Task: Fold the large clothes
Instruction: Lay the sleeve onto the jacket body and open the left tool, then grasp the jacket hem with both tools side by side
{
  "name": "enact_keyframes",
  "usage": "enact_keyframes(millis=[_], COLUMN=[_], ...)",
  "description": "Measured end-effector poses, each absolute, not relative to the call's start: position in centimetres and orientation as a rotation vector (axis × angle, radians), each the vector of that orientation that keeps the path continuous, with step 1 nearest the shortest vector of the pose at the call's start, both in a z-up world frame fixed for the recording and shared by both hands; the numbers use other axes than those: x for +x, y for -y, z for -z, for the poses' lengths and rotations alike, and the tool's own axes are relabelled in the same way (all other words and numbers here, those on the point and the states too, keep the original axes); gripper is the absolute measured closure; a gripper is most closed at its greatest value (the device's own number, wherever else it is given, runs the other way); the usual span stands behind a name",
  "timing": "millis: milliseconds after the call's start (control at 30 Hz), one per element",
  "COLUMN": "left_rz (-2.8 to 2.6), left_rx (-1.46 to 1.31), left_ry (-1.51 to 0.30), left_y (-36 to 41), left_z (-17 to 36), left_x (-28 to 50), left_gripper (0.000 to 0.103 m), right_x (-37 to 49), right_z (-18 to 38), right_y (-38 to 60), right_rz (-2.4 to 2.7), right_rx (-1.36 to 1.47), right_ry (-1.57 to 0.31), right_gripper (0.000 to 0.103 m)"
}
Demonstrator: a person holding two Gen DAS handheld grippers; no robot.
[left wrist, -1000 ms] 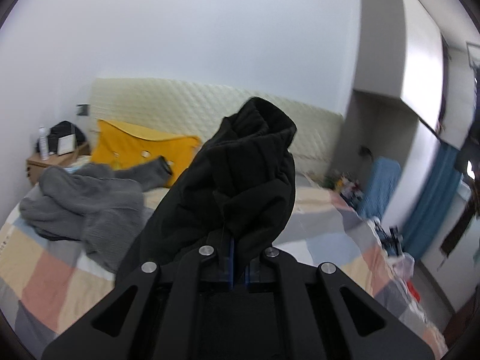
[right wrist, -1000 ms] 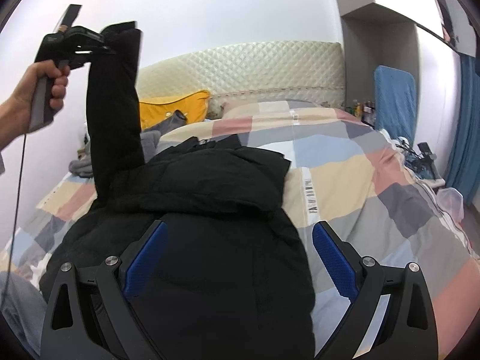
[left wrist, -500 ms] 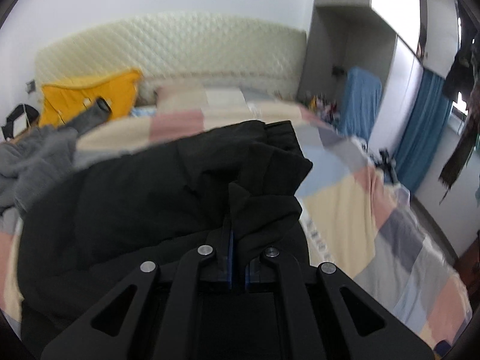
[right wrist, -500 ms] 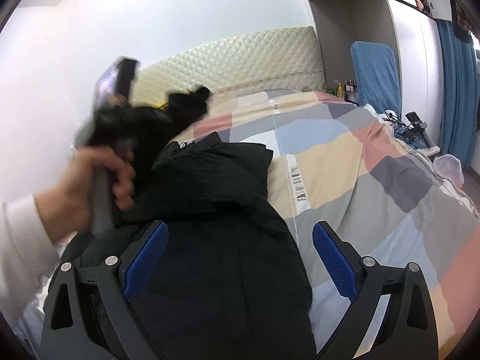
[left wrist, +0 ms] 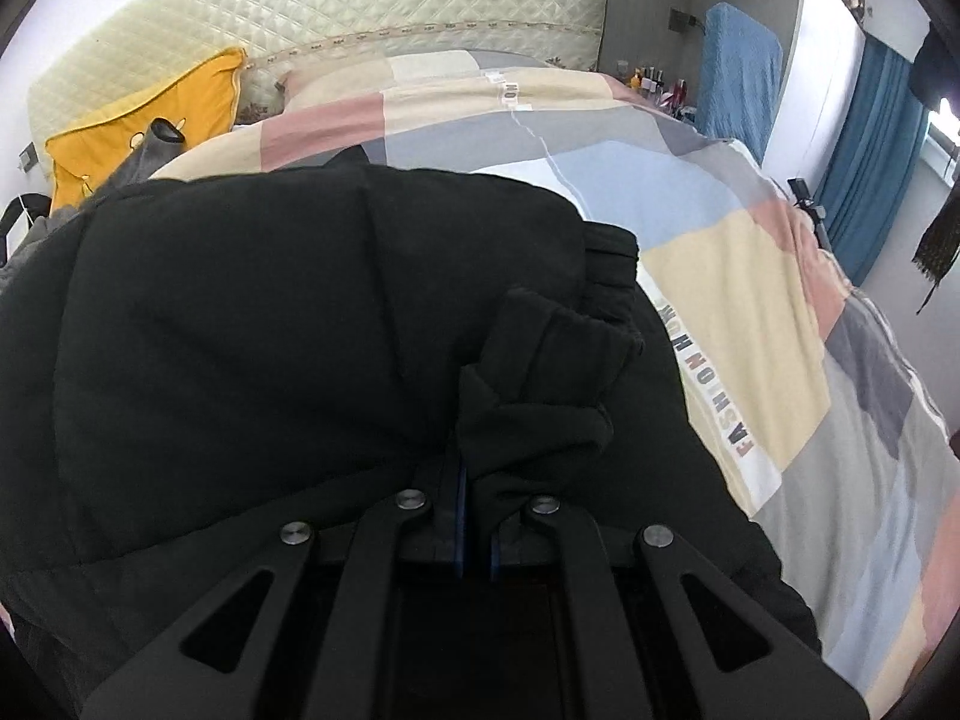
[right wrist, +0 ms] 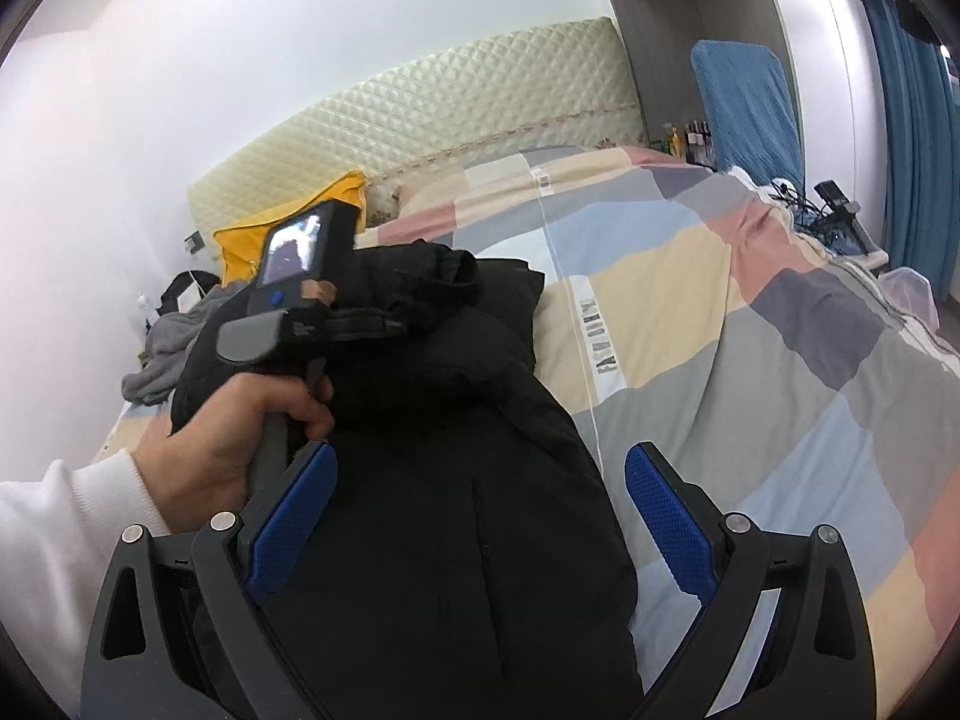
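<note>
A large black padded jacket (left wrist: 252, 324) lies on the bed, also seen in the right wrist view (right wrist: 456, 480). My left gripper (left wrist: 474, 480) is shut on the jacket's black sleeve cuff (left wrist: 540, 372) and holds it low over the jacket's body. In the right wrist view the left gripper (right wrist: 396, 318) shows with the hand around its handle, the sleeve bunched at its tip. My right gripper (right wrist: 480, 492) is open and empty, hovering above the jacket's lower part.
The bed has a patchwork duvet (left wrist: 750, 276) of pastel squares and a quilted cream headboard (right wrist: 480, 114). A yellow pillow (left wrist: 144, 120) and a grey garment (right wrist: 168, 354) lie at the left. A blue-covered chair (right wrist: 744, 102) and blue curtains (left wrist: 870, 150) stand on the right.
My left gripper brought the sleeve down from high in the air and across onto the jacket's body. The right gripper stayed open over the jacket, shifting slightly.
</note>
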State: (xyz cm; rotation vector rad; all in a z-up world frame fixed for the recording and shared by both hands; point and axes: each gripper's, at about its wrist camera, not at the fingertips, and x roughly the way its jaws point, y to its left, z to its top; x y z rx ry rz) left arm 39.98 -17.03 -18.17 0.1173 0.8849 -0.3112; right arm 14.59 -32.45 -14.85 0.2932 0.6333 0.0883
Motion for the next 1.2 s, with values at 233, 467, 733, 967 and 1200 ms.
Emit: enact_keyframes(millis=[233,467,733,967,1200], left_rz=[0.32,0.323,0.271,0.154,0.09], left_rx=[0.084,0.065,0.014,-0.004,-0.008], left_ry=[-0.878,-0.822,-0.783,-0.73,-0.693], left_y=[16.7,14.9,7.9,-0.1,-4.6], left_z=[16.3,14.0,10.7,9.0,9.9], left_x=[38.0,35.3,33.8,34.5,37.8], left_gripper=[0.088,0.021,0.021,0.021,0.021], right_x=[14.3,14.0,13.8,19.6,29.4], right_z=[14.7,14.4,12.9,9.4,8.1], right_y=[32.0,31.5,29.7,25.9,19.7], right_rz=[-0.072,-0.05,-0.111,-0.166,-0.268], right_rx=[0.272,0.238,0.21,0.163,0.168], right_ry=[-0.638,-0.633,-0.601,-0.579,-0.599], right_gripper=[0.006,0.006,0.006,0.006,0.008])
